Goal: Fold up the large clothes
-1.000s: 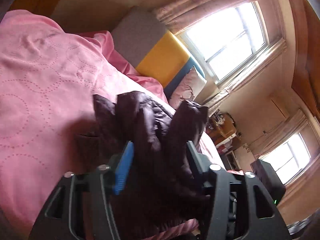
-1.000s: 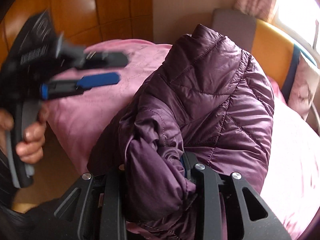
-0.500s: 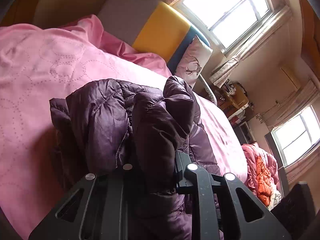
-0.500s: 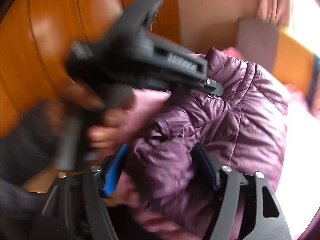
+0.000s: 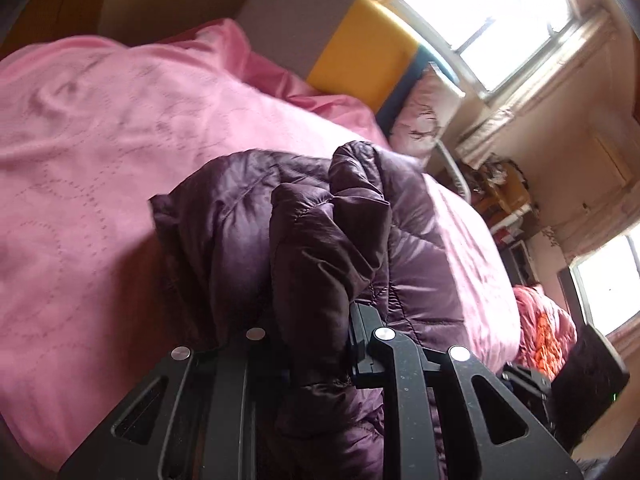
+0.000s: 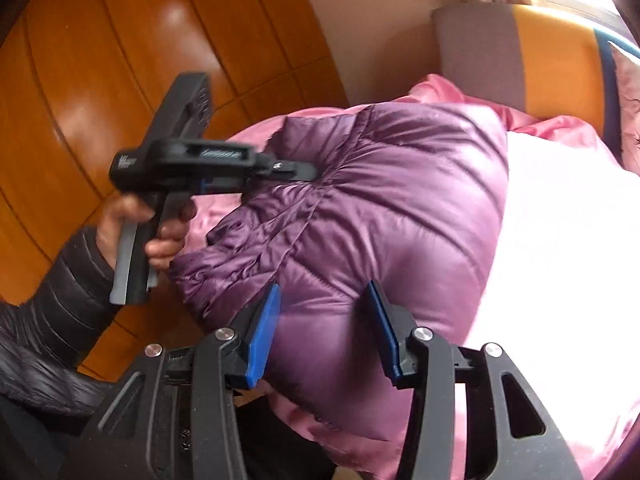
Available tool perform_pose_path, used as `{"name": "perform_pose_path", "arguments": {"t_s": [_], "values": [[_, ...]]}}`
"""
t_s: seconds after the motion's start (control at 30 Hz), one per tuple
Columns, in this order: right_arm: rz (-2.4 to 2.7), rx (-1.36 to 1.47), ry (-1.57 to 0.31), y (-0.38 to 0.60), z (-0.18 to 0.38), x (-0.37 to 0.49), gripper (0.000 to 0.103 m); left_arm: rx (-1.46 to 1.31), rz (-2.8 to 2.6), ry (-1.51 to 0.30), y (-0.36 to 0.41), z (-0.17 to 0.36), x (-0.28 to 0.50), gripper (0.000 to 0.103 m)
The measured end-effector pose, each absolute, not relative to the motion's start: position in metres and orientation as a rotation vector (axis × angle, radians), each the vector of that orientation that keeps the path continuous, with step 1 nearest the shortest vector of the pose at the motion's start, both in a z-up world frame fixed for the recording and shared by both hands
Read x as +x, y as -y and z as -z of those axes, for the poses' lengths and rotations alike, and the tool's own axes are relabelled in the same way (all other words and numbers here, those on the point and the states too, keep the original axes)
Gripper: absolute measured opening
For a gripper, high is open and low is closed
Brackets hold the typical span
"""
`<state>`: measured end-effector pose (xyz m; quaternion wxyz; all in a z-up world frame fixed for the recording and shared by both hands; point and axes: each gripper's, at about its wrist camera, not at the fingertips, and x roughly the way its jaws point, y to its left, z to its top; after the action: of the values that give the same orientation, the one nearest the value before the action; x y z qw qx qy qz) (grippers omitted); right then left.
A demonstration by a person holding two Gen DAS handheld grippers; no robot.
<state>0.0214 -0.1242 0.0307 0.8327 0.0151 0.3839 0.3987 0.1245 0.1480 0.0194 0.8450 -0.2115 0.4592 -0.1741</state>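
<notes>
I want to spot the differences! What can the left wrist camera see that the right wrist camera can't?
Only the left wrist view shows the windows, a cluttered shelf and an orange quilt. Only the right wrist view shows the wooden wardrobe, the person's hand and the right gripper, its jaws closing, blue pads apart. Both show the purple puffer jacket, the pink bedspread and the left gripper pinching the jacket.

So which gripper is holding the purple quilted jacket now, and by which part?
The left gripper pinches a bunched fold of the purple quilted jacket; which part cannot be told. The right gripper holds nothing.
</notes>
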Motion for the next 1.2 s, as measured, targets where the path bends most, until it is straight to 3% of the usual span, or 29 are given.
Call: {"name": "perform_pose_path", "arguments": {"t_s": [0.1, 0.3, 0.5, 0.57, 0.63, 0.93, 1.2], "values": [[-0.82, -0.08, -0.821, 0.105, -0.027, 0.016, 0.045, -0.438, 0.255, -0.993, -0.159, -0.009, 0.121, 0.041], [-0.785, -0.229, -0.793, 0.09, -0.006, 0.01, 0.045, -0.335, 0.108, -0.963, -0.157, 0.014, 0.099, 0.048], [-0.931, -0.038, -0.91, 0.129, -0.042, 0.04, 0.049, -0.288, 0.07, -0.907, -0.149, 0.008, 0.086, 0.049], [-0.925, 0.031, -0.877, 0.146, -0.06, 0.052, 0.067, -0.259, 0.053, -0.889, -0.144, 0.003, 0.084, 0.049], [-0.896, 0.08, -0.83, 0.159, -0.079, 0.066, 0.071, -0.223, 0.03, -0.87, -0.138, -0.001, 0.081, 0.052], [-0.668, 0.093, -0.818, 0.167, -0.108, 0.158, 0.072, -0.138, -0.017, -0.817, -0.126, -0.009, 0.071, 0.052], [-0.632, -0.006, -0.887, 0.111, -0.08, 0.185, 0.072, -0.143, -0.024, -0.801, -0.126, -0.007, 0.069, 0.052]]}}
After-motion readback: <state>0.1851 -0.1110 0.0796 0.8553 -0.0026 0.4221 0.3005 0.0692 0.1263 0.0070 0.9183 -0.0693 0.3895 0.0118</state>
